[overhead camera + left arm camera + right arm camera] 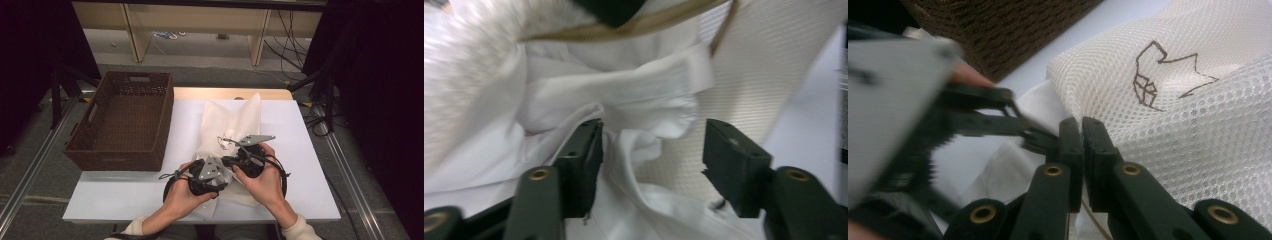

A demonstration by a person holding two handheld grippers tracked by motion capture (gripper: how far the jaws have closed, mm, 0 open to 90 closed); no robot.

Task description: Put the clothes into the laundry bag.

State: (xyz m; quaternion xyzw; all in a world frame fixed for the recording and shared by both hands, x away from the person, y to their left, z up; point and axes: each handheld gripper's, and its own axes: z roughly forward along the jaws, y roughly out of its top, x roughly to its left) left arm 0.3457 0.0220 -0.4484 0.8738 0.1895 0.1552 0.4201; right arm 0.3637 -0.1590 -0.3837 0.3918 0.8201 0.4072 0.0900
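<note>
Left claw (651,160): jaws apart, white cloth (624,95) bunched between them, touching the inner face of one jaw; the pads did not press it, so released. Right claw (1082,145): jaws clenched together at the edge of the mesh bag (1198,115); what lay pinched between the pads I could not tell. In the high view both claws sat close together over the bag (235,120), left claw (212,172) nearer the person, right claw (239,156) just beyond it. The bag lay on the white surface (300,165), its upper end near the far edge. Wicker basket (122,120) stood at the left, beside the bag. Beyond the surface: shelf legs and cables on the floor.
</note>
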